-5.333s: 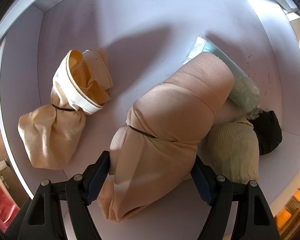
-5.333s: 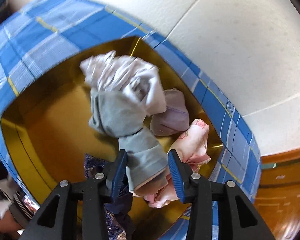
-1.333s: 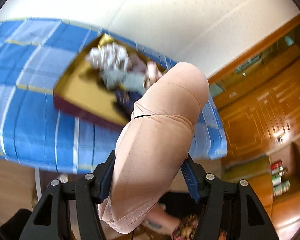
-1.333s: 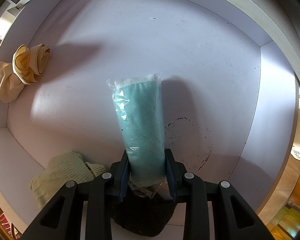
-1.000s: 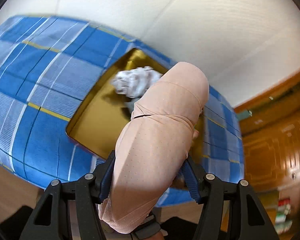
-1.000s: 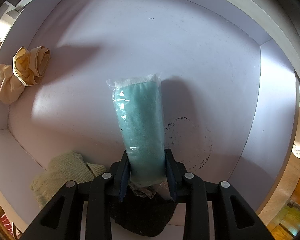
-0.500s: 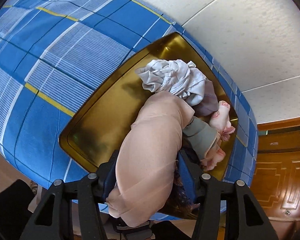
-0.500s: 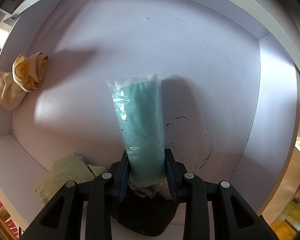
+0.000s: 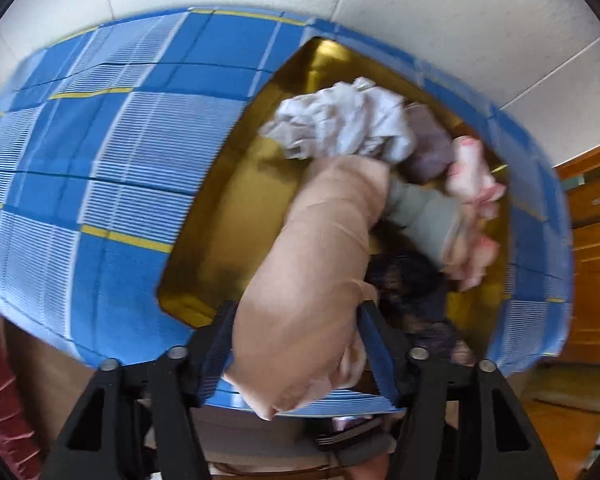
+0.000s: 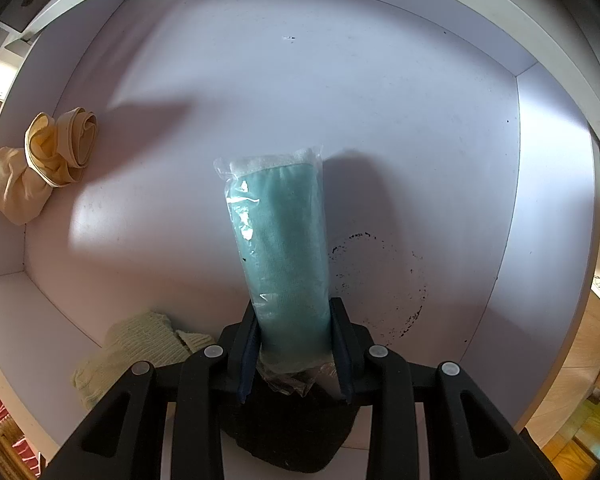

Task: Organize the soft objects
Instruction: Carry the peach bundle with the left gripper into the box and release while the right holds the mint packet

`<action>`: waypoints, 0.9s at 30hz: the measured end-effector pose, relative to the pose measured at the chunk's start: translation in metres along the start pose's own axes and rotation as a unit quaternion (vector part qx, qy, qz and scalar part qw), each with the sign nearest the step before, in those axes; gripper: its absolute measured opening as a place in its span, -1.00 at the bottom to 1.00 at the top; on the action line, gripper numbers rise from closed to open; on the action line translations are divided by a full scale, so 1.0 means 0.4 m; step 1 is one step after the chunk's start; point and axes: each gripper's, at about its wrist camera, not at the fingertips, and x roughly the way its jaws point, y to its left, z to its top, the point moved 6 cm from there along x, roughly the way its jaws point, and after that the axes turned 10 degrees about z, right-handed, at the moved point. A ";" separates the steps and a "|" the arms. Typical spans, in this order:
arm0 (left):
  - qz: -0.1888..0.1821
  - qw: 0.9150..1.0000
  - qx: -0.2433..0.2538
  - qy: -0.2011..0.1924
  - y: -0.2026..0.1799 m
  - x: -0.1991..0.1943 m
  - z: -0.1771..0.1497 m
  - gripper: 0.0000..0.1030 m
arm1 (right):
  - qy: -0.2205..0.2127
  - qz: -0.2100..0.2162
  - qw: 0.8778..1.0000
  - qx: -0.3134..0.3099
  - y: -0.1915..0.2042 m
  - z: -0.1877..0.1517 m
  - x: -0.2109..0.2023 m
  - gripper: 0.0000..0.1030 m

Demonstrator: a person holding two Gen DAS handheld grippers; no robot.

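1. On our left, the left gripper holds a peach fabric bundle by its lower half. The blue pads sit against both flanks, and the jaws are opening a little. The bundle leans up and right over a gold tray.

2. The gold tray rests on a blue checked cloth. Inside it lies a heap of soft things: a crumpled white garment, a mauve piece, a grey roll, a pink printed piece and something dark beneath.

3. We judge the peach bundle light, squashy and stretchy. It bulges around the pads, so a hold across its thickest middle suits it best; the loose tail below would slip.

4. On our right, the right gripper is clamped narrowly on the lower end of a teal towel roll in clear plastic wrap. The roll stands over the floor of a white drawer.

5. The wrap looks slick and crinkly, the towel inside soft but firm enough to stay straight. We would take hold on the towel's body, not on the empty plastic end.

6. Also in the drawer: a tan tied bundle far left, a pale green knit near the bottom, and a black item under the jaws.
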 end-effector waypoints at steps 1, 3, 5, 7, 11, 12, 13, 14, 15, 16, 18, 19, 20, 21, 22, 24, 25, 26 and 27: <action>0.001 1.000 -0.006 0.002 0.005 0.006 0.002 0.12 | 0.000 0.001 1.000 0.001 -0.002 0.001 -0.002 -0.38; 0.002 1.000 -0.014 0.001 0.014 0.015 0.007 0.06 | -0.001 0.002 1.000 0.002 0.002 -0.001 0.000 -0.38; 0.008 1.000 -0.015 -0.006 0.018 0.022 0.015 0.01 | -0.001 0.003 1.000 0.002 0.000 0.000 -0.004 -0.38; 0.030 0.999 -0.003 -0.016 0.015 0.028 0.025 -0.04 | -0.001 0.003 1.000 0.003 -0.002 0.002 -0.006 -0.38; 0.069 0.997 0.024 -0.029 -0.006 0.053 0.040 -0.04 | -0.002 0.004 1.000 0.003 -0.003 -0.003 -0.001 -0.38; 0.076 0.996 0.028 -0.028 -0.011 0.063 0.042 -0.04 | -0.002 0.005 1.000 0.004 -0.004 -0.002 -0.002 -0.38; 0.083 0.996 0.031 -0.030 -0.015 0.073 0.044 -0.04 | -0.002 0.005 1.000 0.004 -0.005 -0.003 -0.001 -0.38; 0.087 0.995 0.032 -0.032 -0.018 0.080 0.048 -0.04 | -0.002 0.006 1.000 0.005 -0.006 -0.003 -0.001 -0.38; 0.091 0.995 0.033 -0.035 -0.023 0.086 0.053 -0.04 | -0.003 0.007 1.000 0.005 -0.007 -0.004 -0.001 -0.38; 0.097 0.994 0.033 -0.041 -0.025 0.092 0.055 -0.05 | -0.003 0.008 1.000 0.006 -0.009 -0.003 -0.001 -0.38; 0.104 0.993 0.034 -0.051 -0.020 0.094 0.065 -0.04 | -0.003 0.010 1.000 0.007 -0.012 -0.004 -0.003 -0.38; 0.108 0.992 0.038 -0.057 -0.024 0.099 0.072 -0.04 | -0.003 0.011 1.000 0.008 -0.013 -0.004 -0.004 -0.38; 0.111 0.991 0.040 -0.062 -0.026 0.102 0.079 -0.03 | -0.003 0.012 1.000 0.008 -0.015 -0.004 -0.004 -0.38; 0.115 0.990 0.043 -0.065 -0.028 0.109 0.087 0.01 | -0.004 0.013 1.000 0.009 -0.016 -0.004 -0.005 -0.38; 0.117 0.990 0.052 -0.066 -0.034 0.119 0.093 0.05 | -0.004 0.015 1.000 0.009 -0.018 -0.003 -0.006 -0.38; 0.122 0.988 0.071 -0.058 -0.040 0.138 0.089 0.06 | -0.004 0.017 1.000 0.011 -0.021 -0.003 -0.007 -0.38; 0.126 0.988 0.078 -0.054 -0.039 0.147 0.084 0.06 | -0.004 0.018 1.000 0.011 -0.024 -0.003 -0.006 -0.38; 0.125 0.988 0.079 -0.054 -0.037 0.150 0.080 0.06 | -0.004 0.018 1.000 0.012 -0.025 -0.003 -0.007 -0.38; 0.119 0.988 0.077 -0.055 -0.034 0.150 0.077 0.06 | -0.004 0.018 1.000 0.012 -0.027 -0.003 -0.007 -0.38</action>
